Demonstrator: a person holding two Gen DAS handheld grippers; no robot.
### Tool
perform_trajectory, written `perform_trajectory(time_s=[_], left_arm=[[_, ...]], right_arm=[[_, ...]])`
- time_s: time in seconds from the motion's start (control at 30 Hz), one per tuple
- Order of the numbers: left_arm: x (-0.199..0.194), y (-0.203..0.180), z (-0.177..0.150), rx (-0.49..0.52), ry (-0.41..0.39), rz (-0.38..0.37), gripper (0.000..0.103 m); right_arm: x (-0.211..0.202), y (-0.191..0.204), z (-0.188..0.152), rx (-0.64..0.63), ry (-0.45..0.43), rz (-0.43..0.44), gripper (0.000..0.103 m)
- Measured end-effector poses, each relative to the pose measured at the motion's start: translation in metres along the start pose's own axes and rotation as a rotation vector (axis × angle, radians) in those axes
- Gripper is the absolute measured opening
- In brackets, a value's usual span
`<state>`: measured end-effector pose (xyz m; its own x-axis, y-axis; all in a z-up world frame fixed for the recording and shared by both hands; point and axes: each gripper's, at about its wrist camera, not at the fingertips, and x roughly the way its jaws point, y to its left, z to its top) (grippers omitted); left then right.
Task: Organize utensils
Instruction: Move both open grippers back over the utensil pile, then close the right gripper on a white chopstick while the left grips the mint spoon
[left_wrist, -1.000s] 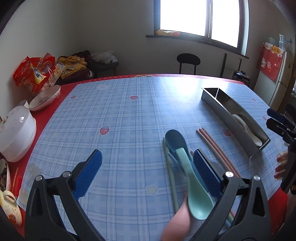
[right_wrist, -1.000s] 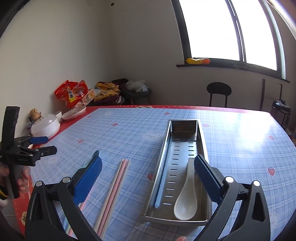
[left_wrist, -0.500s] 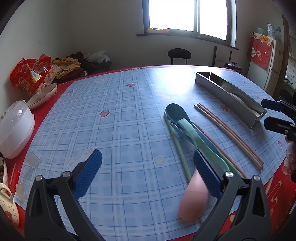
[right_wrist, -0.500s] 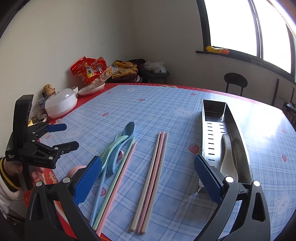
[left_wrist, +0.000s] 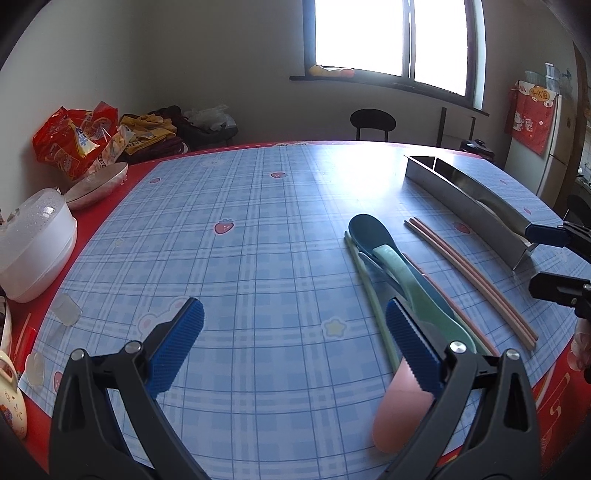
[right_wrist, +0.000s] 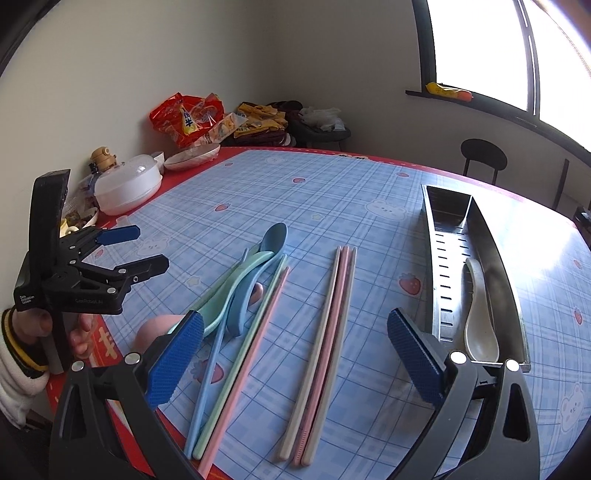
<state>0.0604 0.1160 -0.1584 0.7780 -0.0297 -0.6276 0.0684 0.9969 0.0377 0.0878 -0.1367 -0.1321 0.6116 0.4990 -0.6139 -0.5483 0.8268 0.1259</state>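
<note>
Right wrist | chopsticks (right_wrist: 321, 314) between spread fingers (right_wrist: 173, 354) | white spoon (right_wrist: 478, 325) right

Pale walls, a bright window (left_wrist: 391, 40) (daylight glaring), a black chair (left_wrist: 372, 123) beneath it.

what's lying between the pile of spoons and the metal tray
A bundle of pink and beige chopsticks lies on the tablecloth between the spoon pile and the metal tray, touching neither; clearest in the right wrist view.

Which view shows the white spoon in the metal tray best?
The right wrist view: the white spoon lies fully visible inside the metal tray. The left wrist view sees the tray side-on, so its wall hides nearly all of the spoon.
</note>
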Motion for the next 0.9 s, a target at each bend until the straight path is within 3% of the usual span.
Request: perform_trajectory(time_s=[0.13, 0.2, 0.27, 0.47, 0.63, 0.7, 0.73, 0.9], left_arm=[[-0.001, -0.002, -0.002, 0.004, -0.004, -0.004, 0.097], [-0.002, -0.002, -0.003, 0.009, -0.010, -0.010, 0.097], [-0.002, -0.002, -0.003, 0.007, -0.010, -0.016, 0.097], [0.001, 0.006, -0.003, -0.028, 0.010, -0.039, 0.097], [0.002, 0.004, -0.002, -0.018, 0.016, -0.073, 0.095], [0.008, 0.002, 0.001, -0.006, 0.049, -0.090, 0.083], [0.012, 0.001, 0.002, -0.002, 0.075, -0.099, 0.070], [0.017, -0.006, 0.011, -0.003, 0.107, -0.182, 0.061]], right_arm=[[0.008, 0.001, 0.000, 0.019, 0.018, 0.018, 0.096], [0.013, 0.001, -0.001, 0.034, 0.034, 0.015, 0.090], [0.018, 0.001, -0.001, 0.049, 0.051, 0.023, 0.076], [0.034, 0.004, -0.002, 0.046, 0.101, 0.023, 0.048], [0.045, 0.000, -0.006, 0.067, 0.143, 0.010, 0.034], [0.047, -0.002, -0.007, 0.078, 0.151, -0.004, 0.033], [0.049, -0.004, -0.008, 0.083, 0.155, -0.009, 0.033], [0.053, -0.008, -0.010, 0.095, 0.171, -0.009, 0.024]])
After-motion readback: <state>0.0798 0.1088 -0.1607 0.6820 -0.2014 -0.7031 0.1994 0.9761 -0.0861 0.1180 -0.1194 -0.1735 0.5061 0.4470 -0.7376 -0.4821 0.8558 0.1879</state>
